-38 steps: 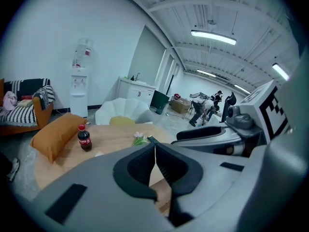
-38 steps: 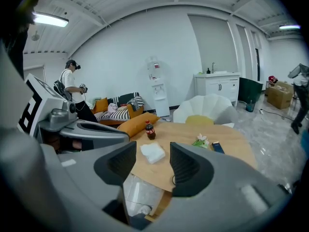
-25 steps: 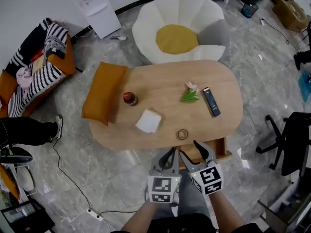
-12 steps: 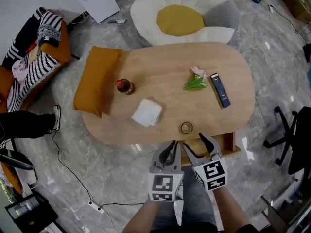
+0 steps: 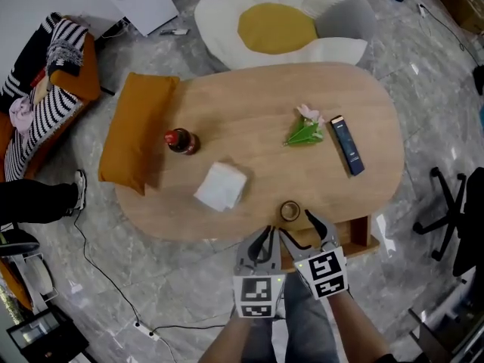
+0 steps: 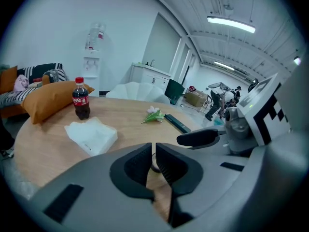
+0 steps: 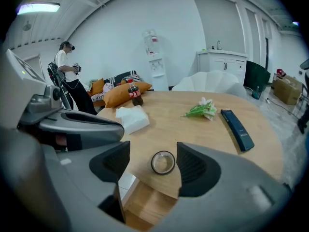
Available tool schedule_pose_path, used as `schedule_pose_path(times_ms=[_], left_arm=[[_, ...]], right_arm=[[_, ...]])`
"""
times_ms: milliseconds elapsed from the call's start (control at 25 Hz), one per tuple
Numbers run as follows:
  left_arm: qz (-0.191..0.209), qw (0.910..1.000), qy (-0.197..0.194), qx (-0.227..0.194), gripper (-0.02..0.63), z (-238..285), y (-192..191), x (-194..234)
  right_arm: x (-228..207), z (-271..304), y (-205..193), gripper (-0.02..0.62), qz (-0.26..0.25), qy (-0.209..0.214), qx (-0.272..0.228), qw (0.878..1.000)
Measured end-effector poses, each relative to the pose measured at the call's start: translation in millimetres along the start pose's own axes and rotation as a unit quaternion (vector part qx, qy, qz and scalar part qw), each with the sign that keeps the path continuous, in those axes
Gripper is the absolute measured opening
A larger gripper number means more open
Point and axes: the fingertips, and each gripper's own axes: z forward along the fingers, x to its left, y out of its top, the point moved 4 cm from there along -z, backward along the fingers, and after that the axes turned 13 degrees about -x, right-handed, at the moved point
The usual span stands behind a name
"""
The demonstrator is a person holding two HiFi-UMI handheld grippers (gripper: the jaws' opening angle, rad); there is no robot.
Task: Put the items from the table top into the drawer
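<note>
Lower centre: the right gripper (image 5: pixel 297 228) has just been spreading its jaws wide, empty, aimed at the tape ring (image 5: pixel 290 211) on the table (image 5: pixel 257 153) edge above the open drawer (image 5: pixel 355 242), so a pickup looks next; left gripper (image 5: pixel 265 239) pinched together, empty

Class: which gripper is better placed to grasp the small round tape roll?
Right: the right gripper, jaws just opening wide with nothing between, faces the small round tape roll; the left gripper has its jaws shut.
</note>
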Motion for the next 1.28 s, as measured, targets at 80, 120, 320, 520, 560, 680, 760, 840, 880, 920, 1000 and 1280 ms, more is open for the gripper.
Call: schedule_pose_path(times_ms=[80, 120, 320, 520, 560, 680, 760, 840, 880, 920, 1000, 1280], left_arm=[[0.001, 1.0, 0.002, 0.003, 0.012, 4, -7, 4], [-0.001, 1.0, 0.004, 0.004, 0.012, 6, -10, 6], [-0.004, 0.9998, 0.012, 0.014, 0.012, 13, -27, 16], [-0.01, 0.9995, 0.017, 0.025, 0.012, 20, -40, 20], [-0.012, 0.9995, 0.014, 0.027, 0.012, 21, -41, 19], [-0.005, 0.9994, 0.001, 0.036, 0.012, 23, -46, 14], [-0.006, 0.9992, -0.001, 0.04, 0.012, 24, -49, 15], [-0.01, 0.9991, 0.003, 0.041, 0.012, 24, -50, 19], [-0.012, 0.999, 0.006, 0.042, 0.012, 24, -51, 20], [-0.012, 0.999, 0.007, 0.043, 0.012, 24, -51, 22], [-0.01, 0.9988, 0.011, 0.046, 0.012, 25, -53, 26], [-0.015, 0.9981, 0.018, 0.058, 0.012, 25, -59, 26]], right_arm=[[-2, 7, -7, 0.291, 0.003, 0.0, 0.008, 1.0], [-4, 10, -12, 0.292, 0.004, -0.002, 0.013, 1.0], [-11, 24, -30, 0.296, 0.002, -0.006, 0.033, 0.999], [-15, 38, -43, 0.296, -0.003, -0.009, 0.046, 0.999], [-15, 41, -45, 0.296, -0.003, -0.01, 0.05, 0.999], [-16, 46, -52, 0.296, 0.002, -0.013, 0.064, 0.998], [-17, 48, -54, 0.296, 0.004, -0.017, 0.069, 0.997], [-18, 51, -55, 0.296, 0.003, -0.018, 0.073, 0.997], [-18, 52, -56, 0.296, 0.003, -0.019, 0.075, 0.997], [-19, 53, -57, 0.296, 0.005, -0.018, 0.078, 0.997], [-19, 55, -59, 0.296, 0.01, -0.019, 0.082, 0.996], [-24, 54, -60, 0.238, -0.013, -0.025, 0.089, 0.996]])
